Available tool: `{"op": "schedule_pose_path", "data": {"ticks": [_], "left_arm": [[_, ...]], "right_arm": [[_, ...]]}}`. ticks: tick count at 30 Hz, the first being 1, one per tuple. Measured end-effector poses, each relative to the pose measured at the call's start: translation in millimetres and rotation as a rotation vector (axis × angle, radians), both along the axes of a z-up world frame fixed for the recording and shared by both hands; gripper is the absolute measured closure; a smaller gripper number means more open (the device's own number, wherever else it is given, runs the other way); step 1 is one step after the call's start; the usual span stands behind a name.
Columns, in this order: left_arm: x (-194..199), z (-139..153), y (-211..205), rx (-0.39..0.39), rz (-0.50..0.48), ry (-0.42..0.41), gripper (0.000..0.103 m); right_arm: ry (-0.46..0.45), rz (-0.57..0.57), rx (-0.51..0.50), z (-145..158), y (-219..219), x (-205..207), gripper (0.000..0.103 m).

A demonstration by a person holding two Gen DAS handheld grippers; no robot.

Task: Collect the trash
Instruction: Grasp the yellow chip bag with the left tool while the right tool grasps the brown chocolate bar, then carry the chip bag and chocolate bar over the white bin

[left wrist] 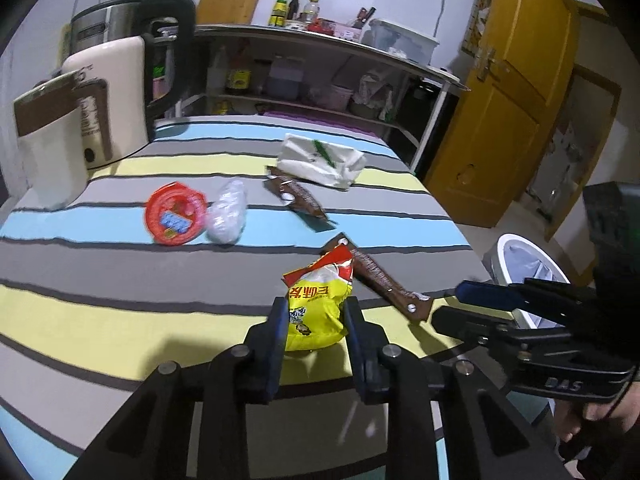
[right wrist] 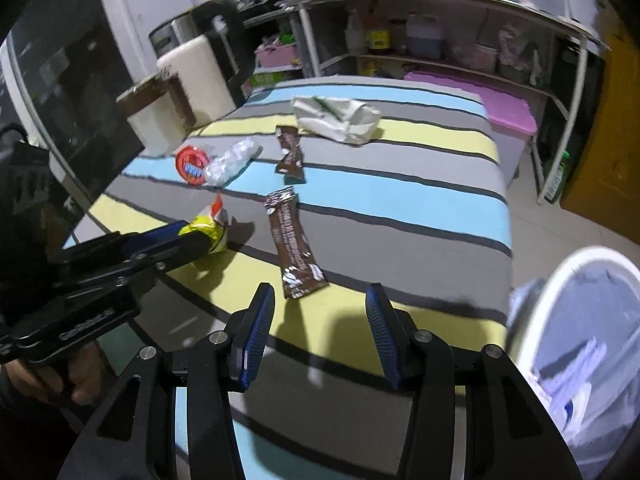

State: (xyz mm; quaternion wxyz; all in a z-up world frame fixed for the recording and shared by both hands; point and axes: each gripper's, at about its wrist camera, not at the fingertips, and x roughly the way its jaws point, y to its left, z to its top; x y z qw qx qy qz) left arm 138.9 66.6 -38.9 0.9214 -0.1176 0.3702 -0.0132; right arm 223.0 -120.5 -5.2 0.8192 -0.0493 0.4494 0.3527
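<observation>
From the left wrist: left gripper [left wrist: 316,308] closed in around the crumpled yellow-and-red plastic snack bag [left wrist: 316,304], blue pads at its two sides and seemingly touching, though firm pressure cannot be told; bag resting on the striped blue, grey and yellow tablecloth [left wrist: 120,272]. Just beside the bag, toward the bin side, a long brown foil wrapper [left wrist: 384,280]; beyond the bag, a second brown wrapper [left wrist: 300,198], a white crumpled paper bag with green print [left wrist: 320,160], a clear scrunched plastic wrap [left wrist: 228,212] and a round red lid [left wrist: 174,214] touching it. Off the table edge past the long wrapper, a white round bin with a pale liner [left wrist: 524,264]. Right gripper [left wrist: 452,304] hovering beside the long wrapper's near end, jaws apart. From the right wrist: right gripper [right wrist: 320,320] standing wide, nothing between its ribbed pads, long brown wrapper [right wrist: 294,248] lying just ahead of the fingertips; snack bag [right wrist: 212,228] visible in the left gripper [right wrist: 200,236], away from the bin [right wrist: 592,344]. Best to squeeze the snack bag mid-body until the foil stops slipping, lift straight off the cloth without dragging the neighbouring wrapper, then carry over the bin rim before letting go. Risk, by judgement: thin puffed foil sliding out of a half-hearted pinch.
</observation>
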Motion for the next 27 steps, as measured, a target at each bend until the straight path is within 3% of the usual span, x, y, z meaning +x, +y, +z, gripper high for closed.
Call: {"op": "schedule_pose_path", "data": {"ticks": [5, 10, 27], "left_arm": [[-5.3, -0.4, 8.4, -0.009, 0.012, -0.002, 0.075], [-6.0, -0.9, 11.3, -0.018, 0.014, -0.004, 0.075], [-16.2, 3.9, 4.4, -0.016, 0.005, -0.012, 0.075]], "right_arm": [[-0.017, 0.055, -0.052, -8.5, 24.8, 2.6, 0.055], [-0.072, 0.075, -0.116, -12.0, 39.7, -0.6, 0.075], [-0.055, 0.019, -0.039, -0.1, 19.1, -22.2, 0.076]]}}
